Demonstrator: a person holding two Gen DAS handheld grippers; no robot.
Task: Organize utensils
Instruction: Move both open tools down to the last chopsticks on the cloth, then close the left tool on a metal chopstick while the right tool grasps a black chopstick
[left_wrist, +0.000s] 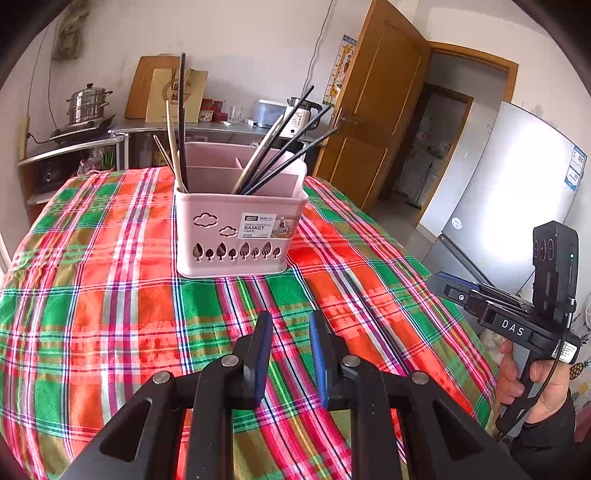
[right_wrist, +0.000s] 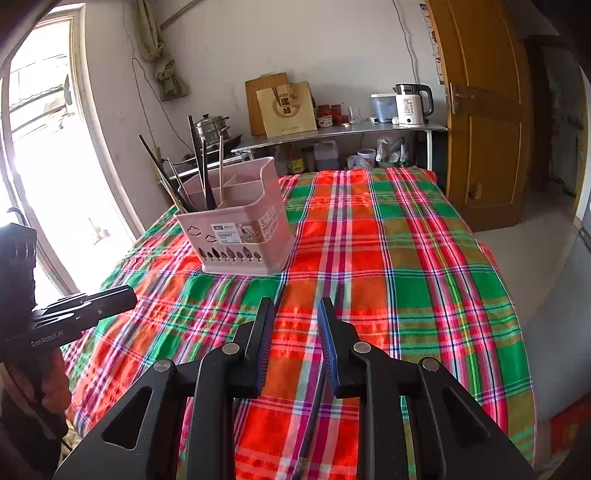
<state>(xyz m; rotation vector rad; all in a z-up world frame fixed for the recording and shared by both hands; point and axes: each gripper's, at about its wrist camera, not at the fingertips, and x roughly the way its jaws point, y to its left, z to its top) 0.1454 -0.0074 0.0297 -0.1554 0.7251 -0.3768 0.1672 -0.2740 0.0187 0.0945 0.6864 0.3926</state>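
A pink utensil basket (left_wrist: 236, 236) (right_wrist: 243, 240) stands on the plaid tablecloth (left_wrist: 110, 295) (right_wrist: 406, 258). Several dark chopsticks (left_wrist: 291, 144) lean in its right compartment in the left wrist view, and a pale and a dark stick (left_wrist: 176, 147) stand in its left corner. My left gripper (left_wrist: 290, 321) (right_wrist: 125, 297) hovers over the cloth in front of the basket, open with nothing between its fingers. My right gripper (right_wrist: 295, 306) (left_wrist: 443, 288) is open over the cloth. A thin dark stick (right_wrist: 314, 398) runs under its right finger; I cannot tell whether the pad touches it.
A steel counter (right_wrist: 369, 127) at the back carries a kettle (right_wrist: 410, 105), a steamer pot (left_wrist: 88, 103) and a paper bag (right_wrist: 288, 109). A wooden door (right_wrist: 484, 129) and a silver fridge (left_wrist: 517, 192) stand right. The table's right edge (right_wrist: 517, 314) drops off.
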